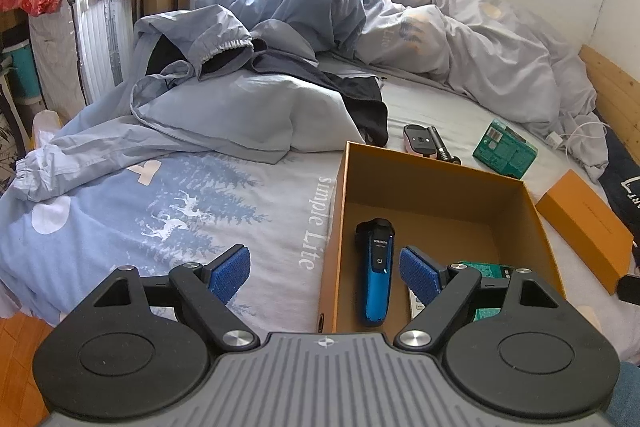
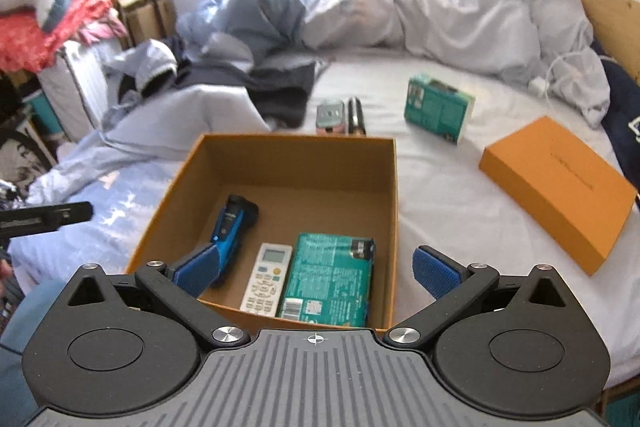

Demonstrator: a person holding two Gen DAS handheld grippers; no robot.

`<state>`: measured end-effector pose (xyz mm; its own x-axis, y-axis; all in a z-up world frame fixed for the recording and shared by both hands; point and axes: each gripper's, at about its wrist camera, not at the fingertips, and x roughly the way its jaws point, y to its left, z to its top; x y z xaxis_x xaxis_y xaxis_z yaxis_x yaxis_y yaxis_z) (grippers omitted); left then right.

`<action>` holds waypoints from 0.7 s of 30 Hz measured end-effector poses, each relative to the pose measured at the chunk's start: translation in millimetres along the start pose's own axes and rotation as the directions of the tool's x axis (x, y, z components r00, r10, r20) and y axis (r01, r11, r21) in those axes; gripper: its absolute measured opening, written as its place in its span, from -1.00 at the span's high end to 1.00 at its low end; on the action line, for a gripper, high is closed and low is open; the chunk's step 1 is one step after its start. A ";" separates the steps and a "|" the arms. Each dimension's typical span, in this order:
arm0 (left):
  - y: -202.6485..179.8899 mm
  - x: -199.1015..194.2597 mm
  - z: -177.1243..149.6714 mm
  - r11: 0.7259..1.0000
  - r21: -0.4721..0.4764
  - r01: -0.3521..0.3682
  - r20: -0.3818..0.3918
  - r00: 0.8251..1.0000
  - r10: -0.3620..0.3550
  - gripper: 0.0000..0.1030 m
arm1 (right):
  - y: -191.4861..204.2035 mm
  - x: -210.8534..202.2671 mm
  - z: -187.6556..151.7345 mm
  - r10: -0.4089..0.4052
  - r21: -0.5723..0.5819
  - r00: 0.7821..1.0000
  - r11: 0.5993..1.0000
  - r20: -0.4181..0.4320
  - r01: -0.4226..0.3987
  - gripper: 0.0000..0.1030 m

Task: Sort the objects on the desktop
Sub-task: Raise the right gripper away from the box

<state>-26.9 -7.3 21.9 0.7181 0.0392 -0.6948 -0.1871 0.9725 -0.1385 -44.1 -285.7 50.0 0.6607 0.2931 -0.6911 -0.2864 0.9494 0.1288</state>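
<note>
My left claw (image 1: 325, 277) hangs wide open with nothing between its blue pads, low over the left wall of the open orange box (image 1: 532, 211). My right claw (image 2: 316, 273) is spread wide too and grips nothing, poised over the near edge of the same box (image 2: 394, 195).

Three things lie inside the box: one blue shaver (image 2: 232, 223) at 9 o'clock on its floor, one white remote control (image 2: 266, 279) at 6 o'clock, and one green carton (image 2: 328, 279) touching the remote's right side. From the left wrist view the shaver (image 1: 376, 271) lies lengthwise along the left wall, and the remote and carton are mostly hidden behind my right finger.

Outside the box, on the bed (image 2: 436, 167), I count four more items. Just past the far wall at 12 o'clock sit one small pink-edged device (image 2: 330, 117) and one dark cylindrical tool (image 2: 356, 117), side by side. A second green carton (image 2: 438, 109) rests at 1 o'clock, well apart from the box. One orange lid (image 2: 560, 187) lies flat at 3 o'clock. That makes two green cartons in all.
</note>
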 end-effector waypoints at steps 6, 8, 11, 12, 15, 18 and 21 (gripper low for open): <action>-2.6 -1.0 -0.1 1.000 -0.002 0.013 0.013 1.000 -0.013 -0.69 | -4.7 -1.8 -2.7 0.006 -0.002 1.000 1.000 0.029 -0.006 -1.00; -4.6 -0.5 -0.4 1.000 0.000 0.010 0.016 1.000 -0.010 -0.69 | -7.2 1.3 -3.4 0.010 0.001 1.000 1.000 0.029 -0.010 -1.00; -7.2 0.1 -0.6 1.000 0.001 0.010 0.019 1.000 -0.010 -0.70 | -10.7 5.9 -4.2 0.016 0.005 0.999 1.000 0.028 -0.016 -1.00; -7.6 0.5 -0.5 1.000 0.002 0.011 0.019 1.000 -0.011 -0.70 | -11.5 7.3 -3.8 0.018 0.005 0.999 1.000 0.027 -0.019 -1.00; -9.4 2.0 -1.0 1.000 0.008 0.008 0.020 1.000 -0.008 -0.69 | -12.6 10.6 -0.6 0.025 0.003 0.999 1.000 0.021 -0.025 -1.00; -10.3 3.2 -1.5 1.000 0.014 0.004 0.018 1.000 -0.005 -0.70 | -13.7 13.9 2.5 0.031 0.000 0.999 1.000 0.015 -0.031 -1.00; -11.6 3.2 -2.1 1.000 0.022 0.000 0.020 1.000 -0.001 -0.70 | -14.9 17.3 5.6 0.038 -0.002 0.999 0.999 0.009 -0.038 -1.00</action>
<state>-23.8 -19.0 19.8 0.7318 0.0433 -0.6801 -0.1722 0.9773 -0.1231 -24.5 -294.1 40.1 0.6555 0.3296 -0.6795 -0.3124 0.9375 0.1534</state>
